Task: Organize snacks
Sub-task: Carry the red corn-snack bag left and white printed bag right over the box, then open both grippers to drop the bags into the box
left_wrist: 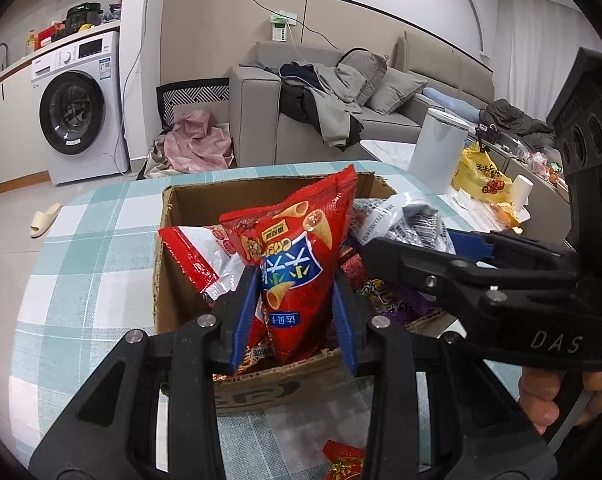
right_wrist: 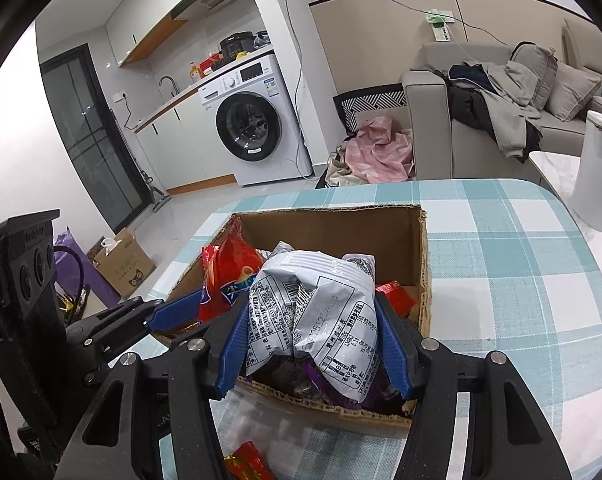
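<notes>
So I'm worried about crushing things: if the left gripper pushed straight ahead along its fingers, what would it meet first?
The left gripper is already shut on the red snack bag. Straight on, bag and fingers would probably meet the cardboard box's far wall, though depth is unclear.

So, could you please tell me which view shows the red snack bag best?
The left wrist view: the red bag fills the centre, front print facing the camera, gripped by the left gripper above the box. The right wrist view shows only a slice of it, behind the grey bag.
</notes>
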{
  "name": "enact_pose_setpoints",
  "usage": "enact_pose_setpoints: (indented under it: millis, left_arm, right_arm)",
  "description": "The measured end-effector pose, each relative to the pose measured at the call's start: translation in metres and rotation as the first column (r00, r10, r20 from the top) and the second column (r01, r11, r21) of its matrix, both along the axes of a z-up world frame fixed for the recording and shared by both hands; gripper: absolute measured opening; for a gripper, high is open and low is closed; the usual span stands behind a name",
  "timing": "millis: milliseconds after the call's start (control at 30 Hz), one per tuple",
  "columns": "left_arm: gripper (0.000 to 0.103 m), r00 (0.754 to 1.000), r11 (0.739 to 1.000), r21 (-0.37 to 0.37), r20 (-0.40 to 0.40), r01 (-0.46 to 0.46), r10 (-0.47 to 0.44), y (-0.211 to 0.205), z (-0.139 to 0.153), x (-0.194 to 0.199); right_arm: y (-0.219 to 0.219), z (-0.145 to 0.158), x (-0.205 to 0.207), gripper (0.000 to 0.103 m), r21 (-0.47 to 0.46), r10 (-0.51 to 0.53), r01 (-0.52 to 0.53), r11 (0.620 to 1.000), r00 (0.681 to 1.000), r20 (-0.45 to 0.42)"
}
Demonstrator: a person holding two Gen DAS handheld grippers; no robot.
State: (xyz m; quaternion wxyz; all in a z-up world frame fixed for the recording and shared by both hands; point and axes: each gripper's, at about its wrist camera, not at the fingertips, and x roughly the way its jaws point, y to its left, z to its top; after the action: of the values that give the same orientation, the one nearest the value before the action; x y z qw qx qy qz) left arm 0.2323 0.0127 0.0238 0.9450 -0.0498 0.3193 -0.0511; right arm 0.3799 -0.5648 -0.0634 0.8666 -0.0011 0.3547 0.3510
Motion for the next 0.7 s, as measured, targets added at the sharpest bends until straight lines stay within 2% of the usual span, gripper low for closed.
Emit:
enact_pose_setpoints:
  millis: [133,267,367,433,500,600,700]
  left_arm:
    - [0.034,1.000,1.000,-0.013,-0.010,0.002,-0.002,0.001,-0.002,0.001]
    - [0.035,1.000,0.999,-0.035,-0.023,0.000,-0.001,0.004,-0.002,-0.002]
    - [0.044,1.000,0.999,-0.030,-0.024,-0.012,0.011,0.007,0.001,-0.008]
    - [0.060,1.000,0.999,-0.033,-0.024,-0.016,0.015,0.009,0.004,-0.014]
    - [0.066,1.000,0.999,-0.033,-0.012,-0.019,0.019,0.011,0.008,-0.023]
    - [0.082,1.000,1.000,-0.013,0.004,-0.028,0.028,0.011,0.015,-0.035]
    - [0.084,0.999,0.999,-0.008,0.017,-0.041,0.041,0.013,0.020,-0.050]
  right_arm:
    - [0.001,-0.002,0.004,0.060,-0.006,-0.005,0.005,1.000,1.000,-0.007]
    - [-0.003,0.002,0.002,0.070,-0.005,-0.007,0.007,1.000,1.000,0.017]
    - [-0.010,0.008,-0.003,0.075,0.014,0.002,-0.002,1.000,0.999,0.037]
    - [-0.015,0.012,-0.008,0.080,0.014,0.003,-0.004,1.000,0.998,0.056]
    - [-0.021,0.016,-0.014,0.086,0.012,0.005,-0.006,1.000,0.997,0.073]
    - [-0.028,0.018,-0.020,0.098,0.012,0.005,-0.006,1.000,0.997,0.071]
    - [-0.035,0.019,-0.028,0.102,0.011,0.004,-0.005,1.000,0.998,0.065]
